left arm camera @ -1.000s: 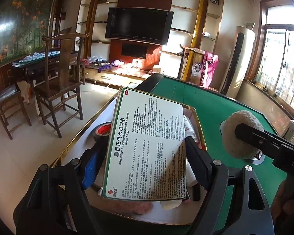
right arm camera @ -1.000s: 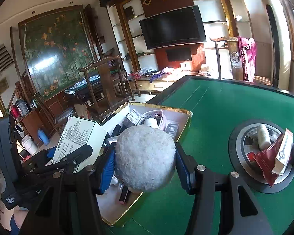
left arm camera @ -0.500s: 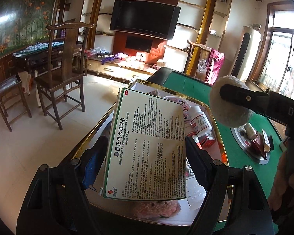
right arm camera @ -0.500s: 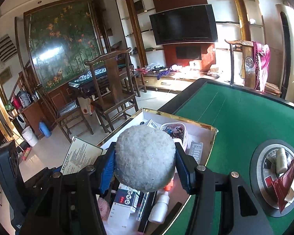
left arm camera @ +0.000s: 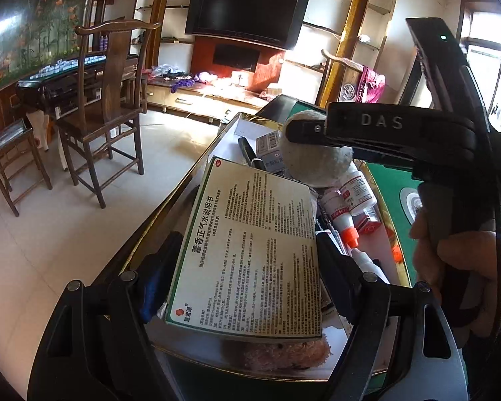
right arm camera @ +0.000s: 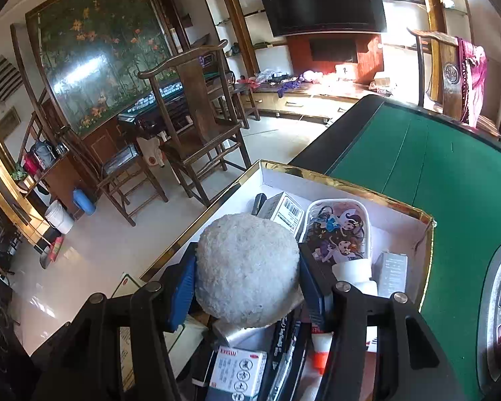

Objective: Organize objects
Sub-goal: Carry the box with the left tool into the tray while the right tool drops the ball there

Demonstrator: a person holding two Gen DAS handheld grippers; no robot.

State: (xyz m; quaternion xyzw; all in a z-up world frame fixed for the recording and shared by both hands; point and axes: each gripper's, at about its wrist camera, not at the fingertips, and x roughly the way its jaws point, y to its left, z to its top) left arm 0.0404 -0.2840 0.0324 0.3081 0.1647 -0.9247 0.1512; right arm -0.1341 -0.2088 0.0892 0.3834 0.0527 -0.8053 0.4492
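My left gripper (left arm camera: 247, 260) is shut on a flat white medicine box (left arm camera: 254, 250) with a green border and printed text, gripped by its long sides. It hangs over the near end of a gold-rimmed white box (left arm camera: 170, 207). My right gripper (right arm camera: 247, 277) is shut on a fuzzy grey-white ball (right arm camera: 247, 270). A hand (left arm camera: 467, 257) holds this gripper over the middle of the same gold-rimmed box (right arm camera: 350, 180). In the left wrist view the ball (left arm camera: 314, 163) sits just beyond the medicine box's far edge.
The box holds white bottles with orange caps (left arm camera: 344, 214), a pink fuzzy thing (left arm camera: 284, 354), a cartoon-printed case (right arm camera: 337, 230), a barcoded carton (right arm camera: 284, 210) and a black marker (left arm camera: 247, 150). It stands at the left edge of a green table (right arm camera: 434, 153). A wooden chair (left arm camera: 110, 100) stands on the floor.
My right gripper has carried the ball leftward from above the green table to above the box. My left gripper has shifted slightly forward with the medicine box still gripped.
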